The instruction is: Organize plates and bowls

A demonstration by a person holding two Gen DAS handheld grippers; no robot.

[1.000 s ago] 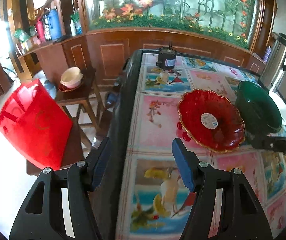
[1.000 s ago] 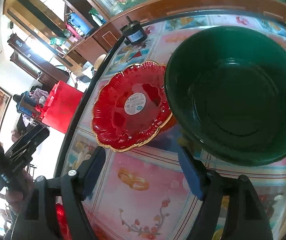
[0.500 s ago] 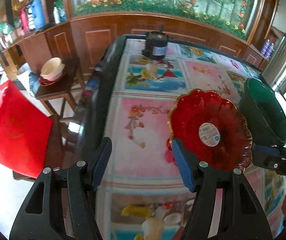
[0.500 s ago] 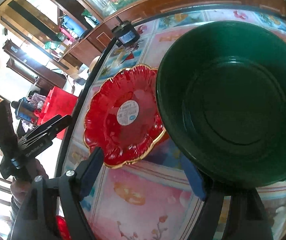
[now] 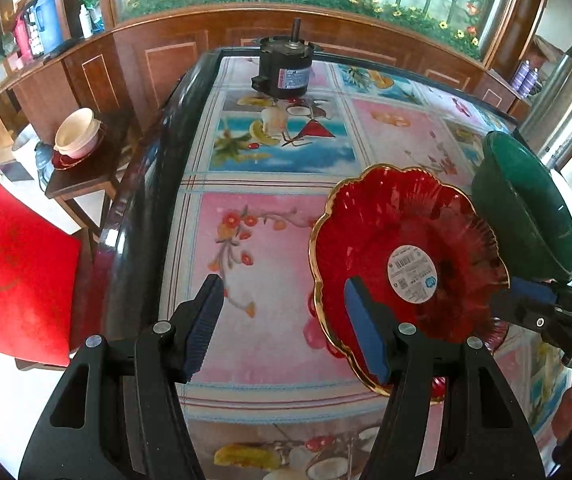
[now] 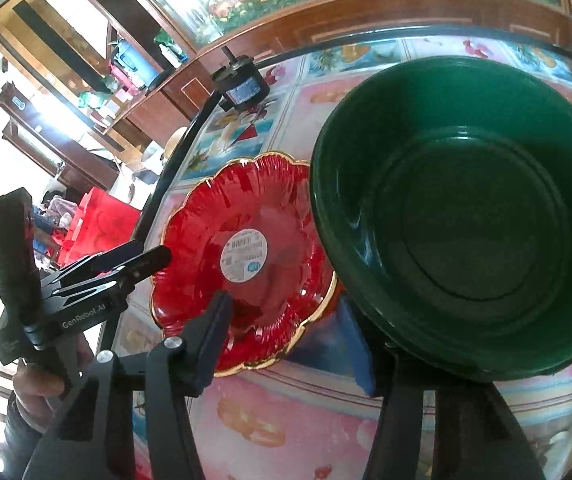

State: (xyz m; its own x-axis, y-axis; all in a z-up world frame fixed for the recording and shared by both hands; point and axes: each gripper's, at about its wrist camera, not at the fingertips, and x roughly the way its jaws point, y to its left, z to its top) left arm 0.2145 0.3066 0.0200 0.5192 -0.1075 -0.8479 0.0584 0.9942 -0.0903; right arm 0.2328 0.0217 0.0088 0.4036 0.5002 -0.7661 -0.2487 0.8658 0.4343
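A red scalloped glass plate (image 5: 402, 240) with a gold rim and a white sticker lies on the picture-tiled table; it also shows in the right wrist view (image 6: 246, 264). A dark green bowl (image 6: 466, 216) sits right of it, tilted in the left wrist view (image 5: 526, 208). My left gripper (image 5: 286, 320) is open, its right finger at the plate's near-left rim. My right gripper (image 6: 286, 336) is open, its left finger over the plate's near edge and its right finger under the bowl's near-left rim.
A black motor (image 5: 284, 64) stands at the table's far end. A steel kettle (image 5: 566, 100) is at the far right. Left of the table are a small wooden stool with stacked bowls (image 5: 76, 136) and a red bag (image 5: 14, 272).
My left gripper moved forward over the table to the red plate's near-left rim. My right gripper moved in close to the green bowl, which now looks tilted.
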